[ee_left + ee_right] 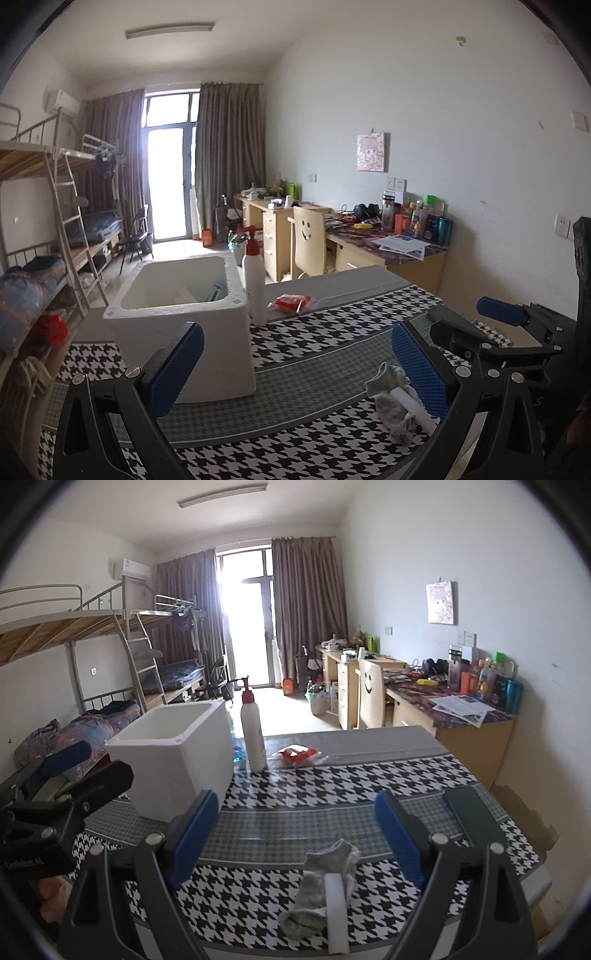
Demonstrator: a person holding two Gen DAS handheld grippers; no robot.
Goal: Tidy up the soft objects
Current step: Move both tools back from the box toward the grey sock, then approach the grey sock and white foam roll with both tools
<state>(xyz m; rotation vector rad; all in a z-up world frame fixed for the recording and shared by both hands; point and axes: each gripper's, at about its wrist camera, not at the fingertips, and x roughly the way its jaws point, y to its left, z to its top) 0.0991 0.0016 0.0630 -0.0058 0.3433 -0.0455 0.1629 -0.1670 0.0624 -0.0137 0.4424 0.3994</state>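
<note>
One soft item left on houndstooth-cloth table [369, 775]: crumpled grey sock [325, 882] with white cylinder on it, near white foam box [173, 753]. Box holds something, contents unclear. Left gripper [295, 369], right gripper [299, 834] both spread wide, empty. Sock not yet boxed.

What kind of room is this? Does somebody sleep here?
Probably a shared dormitory room, so yes. Metal bunk beds with ladders line one wall, cluttered wooden study desks line the other, and a white wall air conditioner hangs above.
</note>
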